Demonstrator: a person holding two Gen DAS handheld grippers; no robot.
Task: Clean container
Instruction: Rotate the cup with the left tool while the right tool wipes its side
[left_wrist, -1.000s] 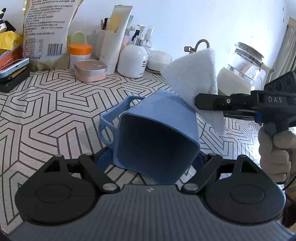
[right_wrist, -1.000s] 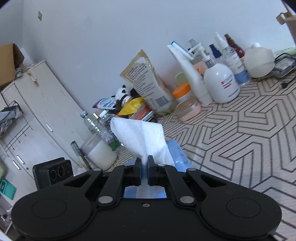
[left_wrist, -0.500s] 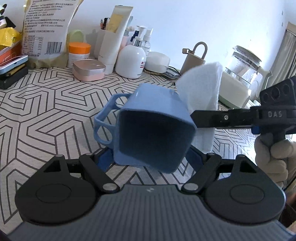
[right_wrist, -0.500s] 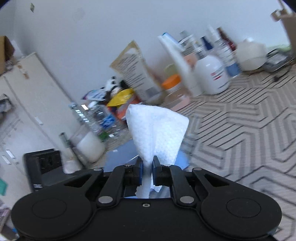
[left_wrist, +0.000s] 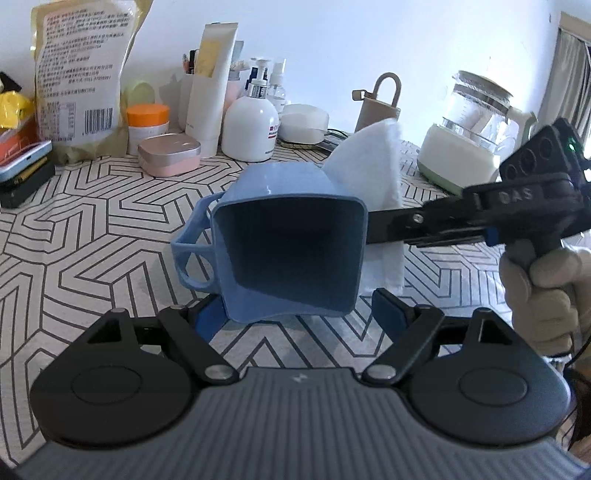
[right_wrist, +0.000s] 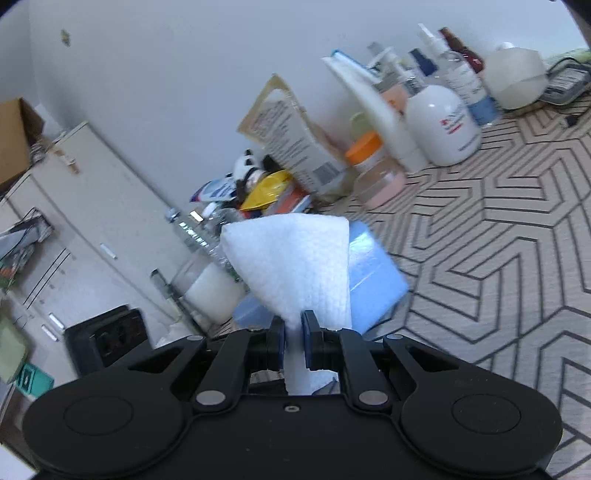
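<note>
Since a second earlier the blue container (left_wrist: 291, 254) had tilted its dark, empty mouth squarely toward my left camera, lifted off the patterned table (left_wrist: 92, 236); my left gripper (left_wrist: 295, 314) pointed downward, jaws opening around its lower rim, left pad against the wall, the right pad looking just clear, while the gloved hand (left_wrist: 543, 291) brought the right gripper in from the right. From my right camera, the right gripper (right_wrist: 293, 343) stood clamped on the white cloth (right_wrist: 295, 266), which fanned up against the container's outer wall.
</note>
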